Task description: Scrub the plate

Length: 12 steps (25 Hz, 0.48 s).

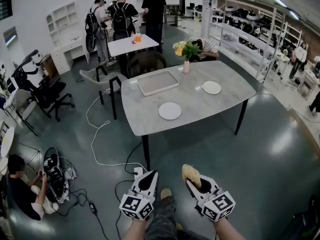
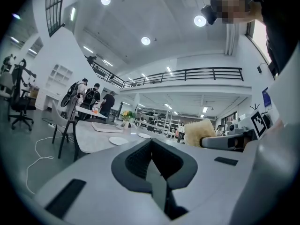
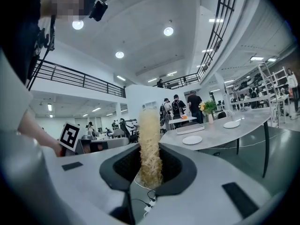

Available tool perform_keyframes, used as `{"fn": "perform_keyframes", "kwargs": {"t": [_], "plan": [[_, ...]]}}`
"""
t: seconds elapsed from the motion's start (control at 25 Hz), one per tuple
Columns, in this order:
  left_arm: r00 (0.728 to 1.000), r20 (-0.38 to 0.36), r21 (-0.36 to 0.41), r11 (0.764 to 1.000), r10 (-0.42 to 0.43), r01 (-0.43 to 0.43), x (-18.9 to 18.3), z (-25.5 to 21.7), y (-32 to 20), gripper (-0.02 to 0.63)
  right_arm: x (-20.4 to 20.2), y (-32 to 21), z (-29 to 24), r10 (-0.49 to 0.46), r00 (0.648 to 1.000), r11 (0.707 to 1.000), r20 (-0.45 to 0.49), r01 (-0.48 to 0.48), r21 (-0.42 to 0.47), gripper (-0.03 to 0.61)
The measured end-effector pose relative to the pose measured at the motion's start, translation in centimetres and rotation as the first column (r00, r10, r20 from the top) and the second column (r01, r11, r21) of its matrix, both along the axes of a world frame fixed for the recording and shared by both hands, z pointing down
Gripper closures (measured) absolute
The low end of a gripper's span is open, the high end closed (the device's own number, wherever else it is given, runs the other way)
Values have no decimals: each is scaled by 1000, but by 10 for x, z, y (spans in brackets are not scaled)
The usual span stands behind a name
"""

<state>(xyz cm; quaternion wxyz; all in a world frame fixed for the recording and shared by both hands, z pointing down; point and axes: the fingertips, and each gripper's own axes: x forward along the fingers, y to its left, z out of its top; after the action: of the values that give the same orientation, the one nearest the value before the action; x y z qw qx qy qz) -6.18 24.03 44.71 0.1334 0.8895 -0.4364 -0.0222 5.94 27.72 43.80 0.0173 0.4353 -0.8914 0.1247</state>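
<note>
Left tool (image 1: pixel 148 178): pressed together, empty. Right tool (image 1: pixel 196 184): pinching scrubber (image 1: pixel 190 172). Plates (image 1: pixel 170 110): two, on counter (image 1: pixel 135 109), well apart from tools.

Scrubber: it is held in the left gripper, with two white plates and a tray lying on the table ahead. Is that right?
Wrong gripper. The scrubber is held in the right gripper, as the right gripper view shows; the left gripper is shut on nothing. The near plate, far plate and tray do lie on the table.
</note>
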Motion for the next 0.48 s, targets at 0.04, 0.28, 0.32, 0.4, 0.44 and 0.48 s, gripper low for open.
{"fn": "perform_keyframes", "kwargs": {"t": [0.04,0.28,0.32,0.4,0.44,0.48], "plan": [[1000,1,-3,1000,4,-4,2,2,-8,603,2,-8,2,5,1000,1000,1,-5,-2,499],[1000,-7,-15,1000,21,-21,10,6,-74,603,10,-70,1,11,1000,1000,-8,-11,-9,499],[1000,-10,-18,1000,25,-25,12,6,-85,603,10,-81,1,12,1000,1000,-8,-12,-13,497],[999,-13,-25,999,38,-38,14,8,-106,603,11,-104,4,20,1000,1000,-8,-20,-23,499],[999,-12,-30,999,44,-45,15,9,-117,603,11,-115,5,22,1000,999,-8,-23,-26,499],[999,-10,-34,998,51,-51,16,10,-127,603,10,-126,6,23,1000,999,-7,-23,-26,499]]}}
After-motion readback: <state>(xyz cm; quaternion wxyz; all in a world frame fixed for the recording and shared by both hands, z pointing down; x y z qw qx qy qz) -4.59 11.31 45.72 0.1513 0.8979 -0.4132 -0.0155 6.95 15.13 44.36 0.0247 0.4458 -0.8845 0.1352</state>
